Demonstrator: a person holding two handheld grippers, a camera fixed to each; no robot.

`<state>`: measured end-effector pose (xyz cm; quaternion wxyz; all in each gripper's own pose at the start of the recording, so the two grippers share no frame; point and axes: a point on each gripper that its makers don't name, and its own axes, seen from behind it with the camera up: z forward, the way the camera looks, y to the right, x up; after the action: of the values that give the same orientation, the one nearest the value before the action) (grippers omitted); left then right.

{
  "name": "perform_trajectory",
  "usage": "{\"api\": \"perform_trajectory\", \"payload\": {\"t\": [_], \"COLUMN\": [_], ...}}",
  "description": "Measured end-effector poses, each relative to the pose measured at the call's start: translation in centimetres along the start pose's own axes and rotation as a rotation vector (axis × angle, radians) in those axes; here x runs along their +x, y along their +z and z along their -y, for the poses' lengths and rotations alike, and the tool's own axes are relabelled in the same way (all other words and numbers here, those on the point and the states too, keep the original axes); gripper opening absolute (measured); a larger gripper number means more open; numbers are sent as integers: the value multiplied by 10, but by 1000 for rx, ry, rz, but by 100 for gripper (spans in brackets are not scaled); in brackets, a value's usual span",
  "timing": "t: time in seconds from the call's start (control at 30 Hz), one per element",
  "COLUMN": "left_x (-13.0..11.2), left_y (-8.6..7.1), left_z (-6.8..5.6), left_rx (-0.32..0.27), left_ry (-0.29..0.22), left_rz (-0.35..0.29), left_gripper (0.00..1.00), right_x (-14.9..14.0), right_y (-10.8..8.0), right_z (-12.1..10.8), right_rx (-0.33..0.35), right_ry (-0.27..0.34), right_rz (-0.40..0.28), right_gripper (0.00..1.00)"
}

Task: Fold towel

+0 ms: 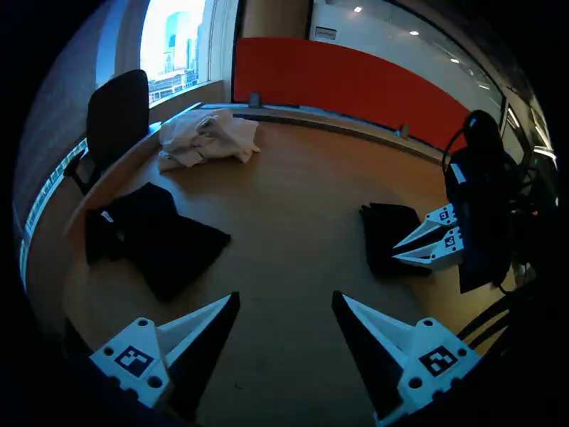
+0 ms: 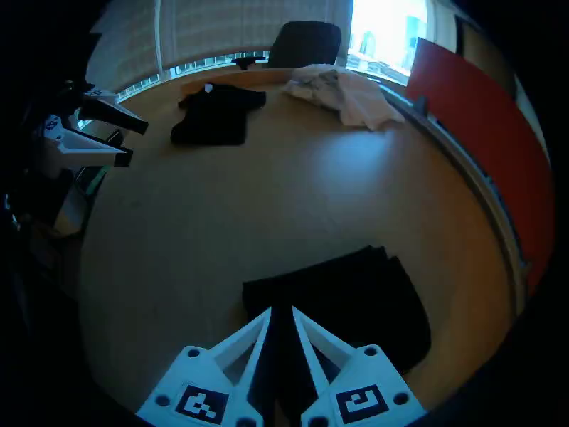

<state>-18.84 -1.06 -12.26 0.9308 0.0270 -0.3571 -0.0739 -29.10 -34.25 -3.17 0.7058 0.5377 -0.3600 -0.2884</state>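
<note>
A folded black towel [image 2: 355, 299] lies flat on the wooden table [image 2: 284, 192], near its right edge. My right gripper [image 2: 281, 311] sits low over the towel's near-left corner, its jaws almost together with dark cloth in the narrow gap. The left gripper view shows this right gripper [image 1: 395, 253] at the folded towel [image 1: 384, 228]. My left gripper [image 1: 284, 299] hovers open over bare wood with nothing between its fingers. It appears as the left gripper [image 2: 139, 144] at the table's left edge. A crumpled black towel [image 1: 160, 238] lies spread on the left.
A heap of white towels [image 1: 206, 139] rests at the far side by the window. A black office chair [image 1: 117, 117] stands behind the table's far-left corner. A red partition [image 1: 348, 78] runs along the back edge. Bare wood lies between the two black towels.
</note>
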Motion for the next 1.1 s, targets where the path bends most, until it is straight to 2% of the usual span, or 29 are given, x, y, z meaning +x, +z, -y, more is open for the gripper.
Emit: {"api": "perform_trajectory", "payload": {"t": [0.17, 0.3, 0.37, 0.5, 0.7, 1.1], "left_x": [2, 2, 2, 2, 3, 6], "left_y": [2, 3, 3, 4, 4, 5], "left_z": [0, 0, 1, 1, 1, 0], "left_rx": [-2, -1, 0, 3, 7, 12], "left_ry": [-2, 6, 8, 6, 1, 0], "left_rz": [0, 2, 3, 5, 3, 0], "left_gripper": [96, 97, 97, 97, 96, 97], "right_x": [1, 3, 4, 7, 8, -15], "right_y": [-2, -5, -7, -12, -19, -35], "right_z": [-2, -6, -7, -11, -16, -19], "right_rx": [-3, -11, -15, -23, -34, -59], "right_ry": [5, 5, 4, 5, 17, 57], "right_rz": [-2, -10, -17, -32, -47, -35], "right_gripper": [8, 18, 27, 59, 72, 72]}}
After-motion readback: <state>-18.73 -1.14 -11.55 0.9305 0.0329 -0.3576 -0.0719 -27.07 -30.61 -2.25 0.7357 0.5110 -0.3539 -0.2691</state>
